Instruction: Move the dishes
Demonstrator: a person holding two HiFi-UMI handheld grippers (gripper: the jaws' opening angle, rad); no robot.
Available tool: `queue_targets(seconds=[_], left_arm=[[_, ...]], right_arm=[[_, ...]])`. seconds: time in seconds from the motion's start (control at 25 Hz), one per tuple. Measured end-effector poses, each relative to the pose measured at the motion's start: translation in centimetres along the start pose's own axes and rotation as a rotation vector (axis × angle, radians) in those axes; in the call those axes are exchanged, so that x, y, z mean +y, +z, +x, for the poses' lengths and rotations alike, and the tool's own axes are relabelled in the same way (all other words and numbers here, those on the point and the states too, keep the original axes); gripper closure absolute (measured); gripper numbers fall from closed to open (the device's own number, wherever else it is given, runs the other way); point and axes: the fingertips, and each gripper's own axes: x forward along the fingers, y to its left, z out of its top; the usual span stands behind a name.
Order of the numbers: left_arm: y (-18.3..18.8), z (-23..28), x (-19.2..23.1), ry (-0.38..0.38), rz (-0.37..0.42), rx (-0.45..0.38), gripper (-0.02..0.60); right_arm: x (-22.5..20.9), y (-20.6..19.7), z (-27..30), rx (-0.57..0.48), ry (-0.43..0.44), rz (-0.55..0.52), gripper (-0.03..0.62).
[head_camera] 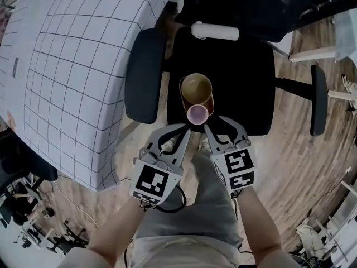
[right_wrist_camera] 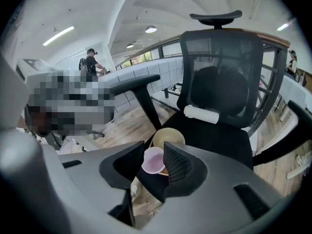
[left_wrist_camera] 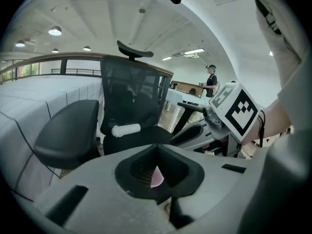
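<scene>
Sitting mid-frame in the head view on the black chair seat (head_camera: 245, 77) are a yellow cup (head_camera: 196, 88) and, against its lower edge, a pink cup (head_camera: 198, 114). The right gripper (head_camera: 221, 127) has its jaws apart around the pink cup, not clamping it. The left gripper (head_camera: 187, 127) has its tips together, holding nothing.
</scene>
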Motion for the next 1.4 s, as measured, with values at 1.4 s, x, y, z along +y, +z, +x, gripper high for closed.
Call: queue_targets(seconds=[1.4], left_arm=[[0.7,-3.8,-0.4,-0.013,-0.158,0.017,0.571]], right_arm=[[0.0,0.3,-1.3,-0.022,-0.096,0.119,0.565]])
